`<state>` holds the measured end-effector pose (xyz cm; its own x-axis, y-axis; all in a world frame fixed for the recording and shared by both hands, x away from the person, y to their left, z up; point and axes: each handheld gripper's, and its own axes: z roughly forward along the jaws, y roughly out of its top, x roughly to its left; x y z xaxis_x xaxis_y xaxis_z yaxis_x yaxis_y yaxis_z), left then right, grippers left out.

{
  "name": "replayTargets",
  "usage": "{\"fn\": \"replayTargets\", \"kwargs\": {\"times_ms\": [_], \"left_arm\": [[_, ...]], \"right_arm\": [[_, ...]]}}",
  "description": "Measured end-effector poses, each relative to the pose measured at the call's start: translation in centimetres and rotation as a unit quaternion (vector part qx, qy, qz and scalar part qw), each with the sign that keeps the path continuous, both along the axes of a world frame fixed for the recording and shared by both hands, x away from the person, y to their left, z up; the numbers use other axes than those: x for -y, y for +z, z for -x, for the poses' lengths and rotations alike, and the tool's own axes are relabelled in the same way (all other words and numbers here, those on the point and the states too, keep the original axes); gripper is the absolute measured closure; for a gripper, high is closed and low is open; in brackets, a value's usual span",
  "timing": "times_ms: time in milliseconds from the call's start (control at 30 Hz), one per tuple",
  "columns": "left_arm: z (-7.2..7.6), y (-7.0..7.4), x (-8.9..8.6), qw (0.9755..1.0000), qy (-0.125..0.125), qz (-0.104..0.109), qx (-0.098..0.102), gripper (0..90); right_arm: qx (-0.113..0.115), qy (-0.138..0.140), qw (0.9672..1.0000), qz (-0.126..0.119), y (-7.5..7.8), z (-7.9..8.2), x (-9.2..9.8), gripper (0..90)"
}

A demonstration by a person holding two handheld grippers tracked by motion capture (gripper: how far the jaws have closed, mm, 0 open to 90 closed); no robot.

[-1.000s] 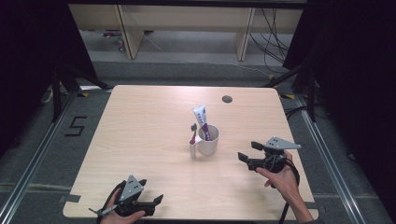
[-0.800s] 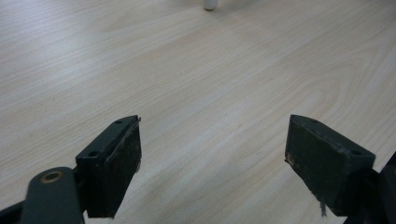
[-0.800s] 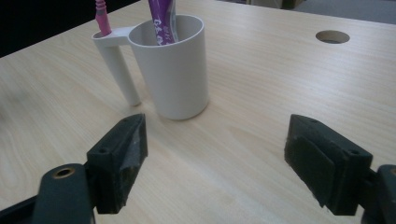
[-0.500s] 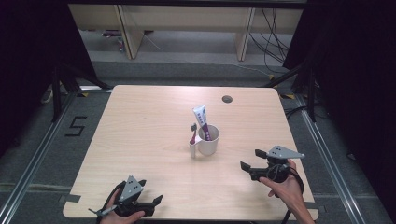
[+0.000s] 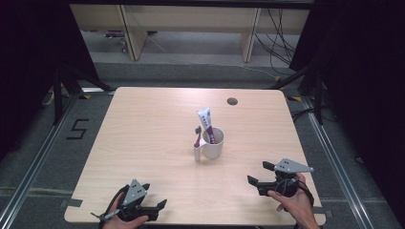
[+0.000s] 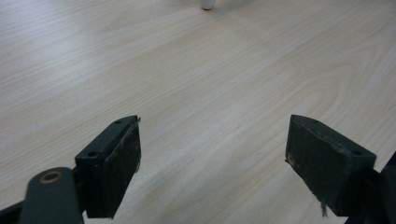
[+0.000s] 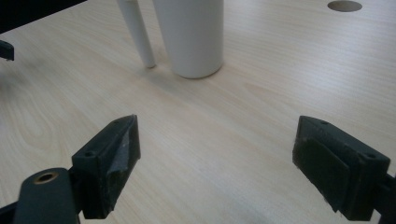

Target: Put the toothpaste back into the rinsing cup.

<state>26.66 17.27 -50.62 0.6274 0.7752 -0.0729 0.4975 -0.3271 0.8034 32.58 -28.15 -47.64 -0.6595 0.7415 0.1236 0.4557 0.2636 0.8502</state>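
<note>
A white mug [image 5: 214, 145] stands near the middle of the wooden table [image 5: 143, 133]. A white and purple toothpaste tube [image 5: 206, 120] stands upright in it. A toothbrush [image 5: 197, 142] with a white handle leans against the mug's left side, its foot on the table. In the right gripper view the mug [image 7: 191, 37] and the toothbrush handle [image 7: 136, 32] lie ahead of my right gripper [image 7: 215, 158]. Its jaws have just been opening and hold nothing. My right gripper [image 5: 258, 172] sits near the front right, apart from the mug. At the front edge my left gripper [image 5: 154, 195] rests open, with bare wood between its fingers [image 6: 114, 163].
A round cable hole [image 5: 232, 101] lies at the table's back right, also in the right gripper view [image 7: 344, 5]. Beyond the table are a grey floor, shelf legs [image 5: 131, 33] and loose cables [image 5: 282, 38]. Metal rails [image 5: 334, 162] run along both sides.
My right gripper has drawn back from the mug toward the front right edge and sunk a little. The left gripper has stayed put.
</note>
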Motion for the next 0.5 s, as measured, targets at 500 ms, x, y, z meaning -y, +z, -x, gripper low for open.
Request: {"fn": "replayTargets", "kwargs": {"times_ms": [500], "left_arm": [[0.0, -0.2, 0.1, 1.0, 0.0, 0.003, -0.002, 17.9]], "right_arm": [[-0.023, 0.015, 0.9994, 0.022, -0.9, 1.5, -0.1, 16.3]]}}
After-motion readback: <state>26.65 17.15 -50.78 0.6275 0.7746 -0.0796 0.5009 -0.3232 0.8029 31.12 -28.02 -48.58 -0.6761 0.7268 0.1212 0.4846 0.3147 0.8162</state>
